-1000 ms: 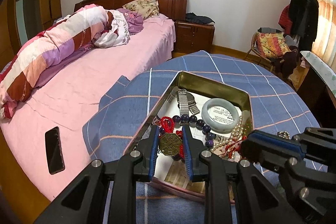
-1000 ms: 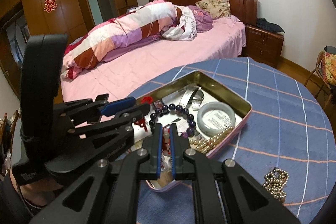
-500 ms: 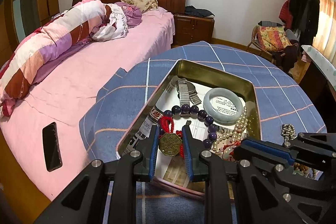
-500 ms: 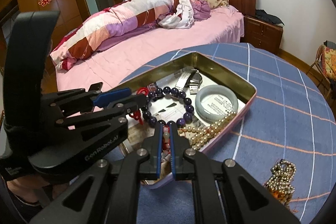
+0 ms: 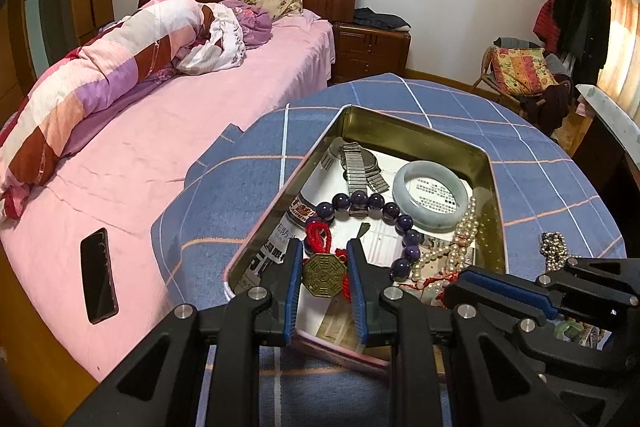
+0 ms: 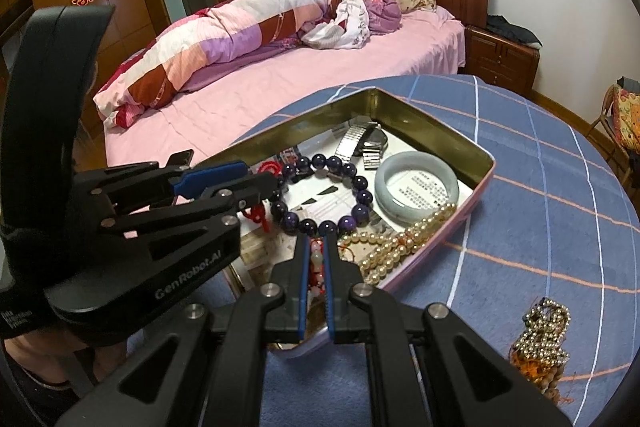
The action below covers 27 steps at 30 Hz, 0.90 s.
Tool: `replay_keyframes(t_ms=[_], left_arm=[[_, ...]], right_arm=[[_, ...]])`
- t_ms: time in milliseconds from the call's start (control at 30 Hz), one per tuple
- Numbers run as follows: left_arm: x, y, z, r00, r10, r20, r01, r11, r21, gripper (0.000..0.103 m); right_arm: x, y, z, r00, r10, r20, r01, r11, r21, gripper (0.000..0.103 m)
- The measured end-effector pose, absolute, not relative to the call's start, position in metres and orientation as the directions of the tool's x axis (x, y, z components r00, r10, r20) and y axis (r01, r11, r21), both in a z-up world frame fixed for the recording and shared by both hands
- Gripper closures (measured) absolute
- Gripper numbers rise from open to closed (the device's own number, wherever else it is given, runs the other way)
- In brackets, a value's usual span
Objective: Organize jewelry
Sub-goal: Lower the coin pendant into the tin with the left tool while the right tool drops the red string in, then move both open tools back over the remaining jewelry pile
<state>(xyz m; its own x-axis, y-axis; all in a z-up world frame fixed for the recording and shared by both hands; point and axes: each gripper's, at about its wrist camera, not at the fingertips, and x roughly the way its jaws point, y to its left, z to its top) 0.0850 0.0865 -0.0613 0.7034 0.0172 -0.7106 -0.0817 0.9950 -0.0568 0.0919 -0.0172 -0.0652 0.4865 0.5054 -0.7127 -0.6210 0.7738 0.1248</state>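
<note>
An open tin [image 5: 400, 127] [image 6: 440, 131] lined with paper sits on the blue checked tablecloth [image 5: 520, 155]. It holds a purple bead bracelet [image 5: 360, 201] [image 6: 320, 163], a pale jade bangle [image 5: 430, 225] [image 6: 384, 187], a metal watch [image 5: 356, 167] [image 6: 352, 141] and a pearl strand [image 5: 464, 231] [image 6: 400, 239]. My left gripper [image 5: 324, 245] is shut on a brass octagonal pendant [image 5: 322, 273] with a red cord, over the tin's near left end. My right gripper [image 6: 316, 241] is shut on a string of pink and green beads [image 6: 316, 261] at the tin's near edge.
A heap of gold bead chain [image 5: 554, 247] [image 6: 544, 331] lies on the cloth to the right of the tin. Behind the table are a pink bed with a phone [image 5: 98, 275] on it, a wooden nightstand [image 5: 372, 51] and a chair with cushions [image 5: 520, 71].
Both grippers keep their holds on the same pieces. The views have shifted only slightly over the tin, and nothing in it has moved.
</note>
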Motion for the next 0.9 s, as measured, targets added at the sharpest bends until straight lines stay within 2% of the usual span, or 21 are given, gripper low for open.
replay_keyframes(t_ms=[300,333,367,467,533,633,767,900], left_arm=[[0.084,0.085,-0.062,0.697,0.017,-0.717,-0.089,0.994,-0.063,0.079],[0.085,0.085,-0.061,0.694,0.008,-0.720,-0.086,0.994,-0.072,0.075],[0.085,0.085,-0.061,0.693,0.003,-0.721,-0.085,0.993,-0.077,0.073],[0.084,0.087,-0.056,0.696,0.019,-0.718,-0.105,0.992,-0.075,0.060],[0.082,0.088,-0.053,0.704,0.022,-0.710,-0.114,0.990,-0.082,0.047],[0.079,0.088,-0.050,0.706,0.022,-0.708,-0.120,0.989,-0.089,0.039],[0.073,0.082,-0.046,0.714,0.027,-0.700,-0.113,0.991,-0.077,0.034],[0.066,0.075,-0.043,0.718,0.025,-0.696,-0.102,0.992,-0.069,0.033]], right_arm=[[0.094,-0.019,-0.068,0.486,0.500,-0.717,-0.613,0.779,0.128,0.091],[0.094,-0.021,-0.067,0.485,0.504,-0.714,-0.611,0.780,0.136,0.088],[0.095,-0.022,-0.067,0.483,0.507,-0.714,-0.607,0.782,0.144,0.078],[0.096,-0.026,-0.066,0.491,0.508,-0.708,-0.594,0.790,0.154,0.068],[0.097,-0.031,-0.062,0.496,0.514,-0.699,-0.587,0.792,0.166,0.063],[0.095,-0.037,-0.056,0.513,0.510,-0.690,-0.575,0.801,0.165,0.050],[0.089,-0.053,-0.048,0.536,0.507,-0.675,-0.558,0.813,0.168,0.035],[0.081,-0.080,-0.042,0.559,0.491,-0.669,-0.535,0.829,0.161,0.033]])
